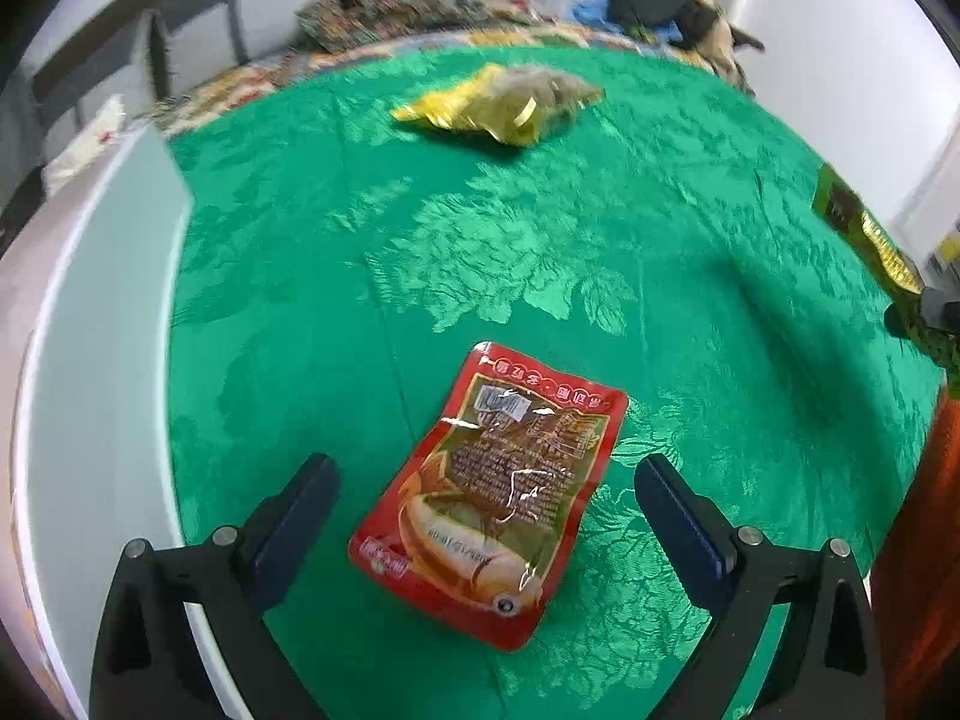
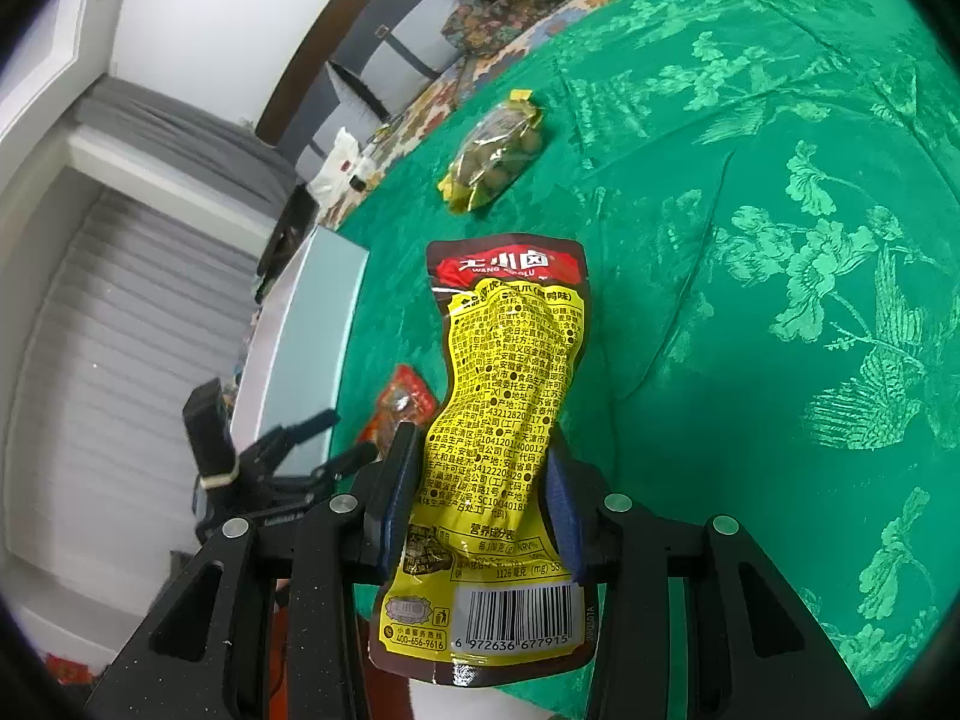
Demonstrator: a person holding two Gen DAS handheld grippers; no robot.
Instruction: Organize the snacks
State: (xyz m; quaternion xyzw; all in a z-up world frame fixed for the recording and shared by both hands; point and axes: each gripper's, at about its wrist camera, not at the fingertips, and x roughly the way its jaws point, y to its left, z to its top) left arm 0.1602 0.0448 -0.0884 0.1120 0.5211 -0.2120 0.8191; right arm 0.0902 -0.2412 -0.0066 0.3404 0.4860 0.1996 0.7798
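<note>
Below, red snack packet (image 1: 489,495) lies between the spread left hand-held gripper (image 1: 486,480) fingers.

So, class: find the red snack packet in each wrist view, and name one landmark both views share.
Left wrist view: the red snack packet lies low in the centre on the green cloth, between the open left tongs.
Right wrist view: red snack packet sits lower left, partly hidden behind the yellow packet clamped in the right tongs.
Shared landmark: the yellow bag of round snacks farther along the cloth.

far yellow snack bag (image 1: 501,105) blurred; contents unclear
</note>
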